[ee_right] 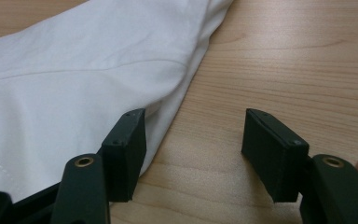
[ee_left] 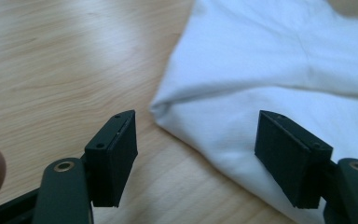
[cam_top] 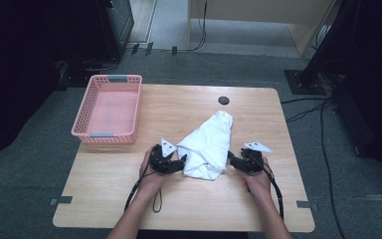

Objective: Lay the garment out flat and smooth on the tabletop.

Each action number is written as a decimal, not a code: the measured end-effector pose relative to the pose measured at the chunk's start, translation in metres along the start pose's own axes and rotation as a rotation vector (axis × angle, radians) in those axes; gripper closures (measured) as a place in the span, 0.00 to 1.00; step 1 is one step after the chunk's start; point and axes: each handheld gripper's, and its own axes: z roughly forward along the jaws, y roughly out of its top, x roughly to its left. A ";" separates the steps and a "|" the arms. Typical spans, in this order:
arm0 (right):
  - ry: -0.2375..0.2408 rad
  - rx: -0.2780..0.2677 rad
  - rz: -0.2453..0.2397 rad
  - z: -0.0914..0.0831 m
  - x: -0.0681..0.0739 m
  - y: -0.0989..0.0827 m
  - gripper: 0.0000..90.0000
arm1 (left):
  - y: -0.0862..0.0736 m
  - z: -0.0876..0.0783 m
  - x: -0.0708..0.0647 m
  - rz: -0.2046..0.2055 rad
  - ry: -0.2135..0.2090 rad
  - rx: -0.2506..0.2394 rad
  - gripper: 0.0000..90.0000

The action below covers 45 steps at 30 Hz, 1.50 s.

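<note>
A folded white cloth (cam_top: 210, 144) lies on the wooden table (cam_top: 129, 199), running from its middle toward the person. My left gripper (cam_top: 181, 162) sits at the cloth's near left edge. In the left gripper view its jaws stand apart, and the cloth's folded corner (ee_left: 242, 126) lies between and beyond them, untouched by the pads (ee_left: 121, 154). My right gripper (cam_top: 230, 159) sits at the cloth's near right edge. Its jaws are apart too; the cloth's edge (ee_right: 98, 93) reaches under the left pad (ee_right: 130, 149), with bare wood in the gap.
A pink plastic basket (cam_top: 95, 134) stands at the table's far left, empty. A dark round hole (cam_top: 223, 100) sits near the far edge. Cables trail from both grippers over the near edge. Dark stands and cables surround the table on the floor.
</note>
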 end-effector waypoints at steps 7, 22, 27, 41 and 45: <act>-0.007 0.002 -0.008 -0.002 0.000 -0.002 0.43 | -0.003 -0.004 -0.008 0.020 -0.063 -0.001 0.70; -0.020 0.020 -0.065 -0.008 0.003 -0.007 0.38 | -0.013 -0.036 -0.012 -0.113 -0.064 0.009 0.61; -0.017 0.019 -0.065 -0.009 0.003 -0.008 0.37 | 0.006 -0.037 -0.033 -0.041 -0.099 -0.040 0.59; -0.024 0.020 -0.068 -0.009 0.003 -0.008 0.37 | 0.035 0.001 -0.068 0.083 -0.055 0.023 0.77; -0.030 0.023 -0.073 -0.009 0.005 -0.008 0.37 | 0.031 0.005 -0.065 0.094 -0.041 0.056 0.93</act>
